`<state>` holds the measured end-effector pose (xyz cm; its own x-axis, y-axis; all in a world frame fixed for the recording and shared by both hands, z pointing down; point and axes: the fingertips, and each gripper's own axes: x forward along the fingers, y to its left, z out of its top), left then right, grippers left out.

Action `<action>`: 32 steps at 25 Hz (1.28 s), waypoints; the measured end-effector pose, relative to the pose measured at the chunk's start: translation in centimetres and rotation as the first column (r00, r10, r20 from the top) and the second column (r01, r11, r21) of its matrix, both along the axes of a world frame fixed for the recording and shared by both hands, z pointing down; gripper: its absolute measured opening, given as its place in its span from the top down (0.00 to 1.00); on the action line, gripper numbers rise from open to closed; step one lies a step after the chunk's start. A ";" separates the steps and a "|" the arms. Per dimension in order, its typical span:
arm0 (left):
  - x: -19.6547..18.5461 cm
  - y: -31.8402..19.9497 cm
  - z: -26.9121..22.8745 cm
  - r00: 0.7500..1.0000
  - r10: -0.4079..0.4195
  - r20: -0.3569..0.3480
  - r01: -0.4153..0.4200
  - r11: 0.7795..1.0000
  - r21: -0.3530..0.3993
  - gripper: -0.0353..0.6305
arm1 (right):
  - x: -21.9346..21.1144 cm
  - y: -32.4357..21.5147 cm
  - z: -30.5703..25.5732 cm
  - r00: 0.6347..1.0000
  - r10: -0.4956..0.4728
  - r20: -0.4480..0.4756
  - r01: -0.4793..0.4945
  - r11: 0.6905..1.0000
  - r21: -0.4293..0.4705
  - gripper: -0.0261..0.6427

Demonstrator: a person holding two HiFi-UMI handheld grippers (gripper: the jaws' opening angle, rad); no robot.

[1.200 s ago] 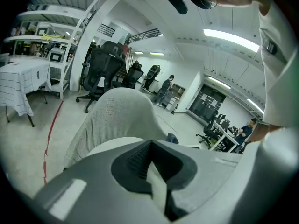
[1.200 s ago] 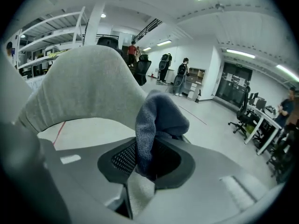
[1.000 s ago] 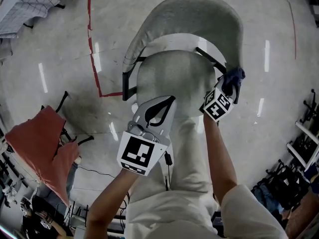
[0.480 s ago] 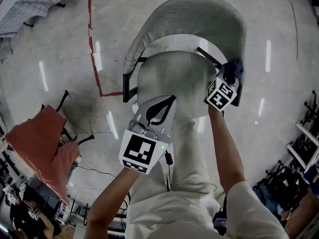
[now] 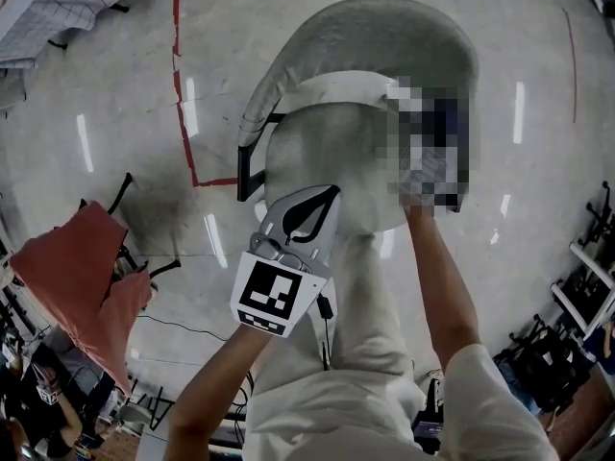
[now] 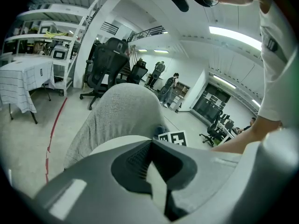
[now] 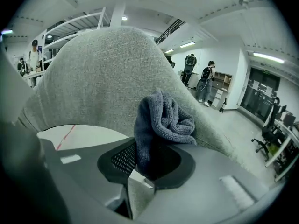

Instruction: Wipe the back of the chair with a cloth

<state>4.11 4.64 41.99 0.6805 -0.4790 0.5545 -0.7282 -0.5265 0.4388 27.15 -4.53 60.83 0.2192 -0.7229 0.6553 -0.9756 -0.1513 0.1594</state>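
Note:
The chair has a curved grey fabric back point(image 5: 384, 36) and a pale round seat point(image 5: 327, 152). My right gripper point(image 7: 154, 148) is shut on a crumpled dark blue-grey cloth point(image 7: 161, 122), which rests against the inner face of the chair back point(image 7: 103, 78). In the head view a mosaic patch covers that gripper at the right side of the back. My left gripper point(image 5: 330, 195) hovers over the seat's near edge with its jaws shut and nothing between them. In its own view, the left gripper point(image 6: 152, 143) faces the chair back point(image 6: 126, 111).
A red tape line point(image 5: 183, 84) runs on the floor left of the chair. An orange-draped chair point(image 5: 82, 277) stands at lower left. A table with a checked cloth point(image 5: 48, 12) is at top left. Black racks point(image 5: 586, 277) line the right. Office chairs point(image 6: 110, 55) stand beyond.
My right gripper has slid further along the chair back's right side with the cloth. The left gripper has stayed where it was.

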 end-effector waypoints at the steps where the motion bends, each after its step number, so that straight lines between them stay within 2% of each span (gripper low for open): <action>1: 0.0 0.0 0.0 1.000 -0.003 0.000 0.003 1.000 -0.001 0.95 | -0.3 -0.3 0.0 1.000 -0.010 0.004 0.010 1.000 0.002 0.80; 20: 0.2 -0.8 0.0 0.999 -0.041 -0.001 0.041 0.999 0.000 0.95 | -6.1 -5.2 -1.3 0.985 -0.154 0.081 0.149 0.987 0.057 0.80; 25: -0.4 -0.9 0.3 0.999 -0.050 0.000 0.050 0.999 -0.002 0.95 | -9.4 -6.7 -1.6 0.969 -0.231 0.085 0.225 0.971 0.076 0.80; 32: -1.8 -1.1 0.3 0.997 -0.074 -0.002 0.073 0.997 -0.006 0.95 | -12.4 -7.6 -1.8 0.958 -0.276 0.081 0.270 0.959 0.085 0.80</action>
<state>2.36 3.50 42.32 0.6446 -0.5243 0.5564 -0.7640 -0.4689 0.4433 14.72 -12.13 59.03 -0.0510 -0.7928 0.6074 -0.9911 0.1149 0.0668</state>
